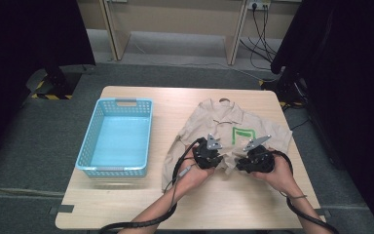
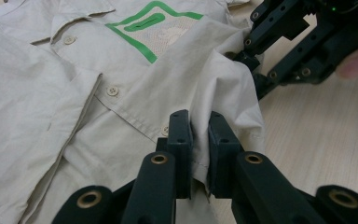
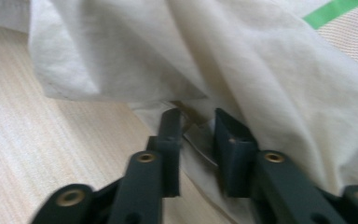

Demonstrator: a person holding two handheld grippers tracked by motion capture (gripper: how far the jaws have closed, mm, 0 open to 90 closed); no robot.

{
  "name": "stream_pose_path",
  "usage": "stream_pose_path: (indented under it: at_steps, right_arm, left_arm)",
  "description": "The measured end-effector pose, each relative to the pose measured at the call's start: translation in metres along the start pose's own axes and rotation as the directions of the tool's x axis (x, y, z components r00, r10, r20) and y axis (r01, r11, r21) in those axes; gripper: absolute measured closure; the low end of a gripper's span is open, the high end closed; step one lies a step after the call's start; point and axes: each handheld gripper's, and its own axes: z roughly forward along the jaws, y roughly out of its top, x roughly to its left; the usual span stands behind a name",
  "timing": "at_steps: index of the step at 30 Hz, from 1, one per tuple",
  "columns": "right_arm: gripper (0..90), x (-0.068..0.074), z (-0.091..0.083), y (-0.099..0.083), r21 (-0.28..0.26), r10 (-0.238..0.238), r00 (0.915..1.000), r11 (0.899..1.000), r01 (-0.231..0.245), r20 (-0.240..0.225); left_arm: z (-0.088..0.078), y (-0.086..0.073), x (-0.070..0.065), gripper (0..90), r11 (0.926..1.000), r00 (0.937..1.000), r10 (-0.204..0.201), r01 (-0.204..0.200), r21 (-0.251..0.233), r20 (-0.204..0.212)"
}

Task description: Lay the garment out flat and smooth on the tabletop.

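Black jaws of left gripper clamped on a raised fold of beige shirt at its near hem, cloth pinched between pads. Right gripper just beside it on same hem — jaws partly apart with a thin flap of cloth between them, pads not clearly pressing; can't tell if gripping. No earlier frame to compare.

Shirt flat on right half of wooden table, front up, buttoned. Long axis runs near-to-far: collar toward far edge, hem toward person. Green-outlined chest pocket toward the right gripper's side. Near hem bunched up between both grippers, rest lying smooth.

Edges: far end of collar close to far table edge; right sleeve near right edge, little margin there. Left sleeve trailing toward near-left, ending well short of blue basket.

Open room — bare wood strip along near edge under the hands, plus gap between shirt and basket. Basket on left half, long side parallel to shirt's axis, apart from it.
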Motion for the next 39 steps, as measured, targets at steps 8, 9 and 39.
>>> stream_pose_path:
  at_steps: [8, 9, 39]
  right_arm:
    - [87.5, 0.016, -0.002, -0.002, 0.015, -0.08, 0.9966, 0.997, 0.08, 0.021]
    - [87.5, 0.019, -0.003, -0.003, 0.024, -0.097, 0.9951, 0.995, 0.096, 0.021]
    - [64.6, 0.013, -0.114, -0.099, -0.029, 0.004, 0.987, 1.0, 0.001, 0.161]
  left_arm:
    - [-0.001, 0.0, 0.005, 82.2, 1.0, 0.9998, -0.008, 0.009, 0.004, -0.017]
    - [-0.001, 0.0, 0.006, 82.2, 1.0, 0.9997, -0.008, 0.008, 0.005, -0.021]
    - [-0.044, -0.038, -0.003, 45.5, 0.9992, 0.9989, 0.039, -0.039, 0.005, -0.027]
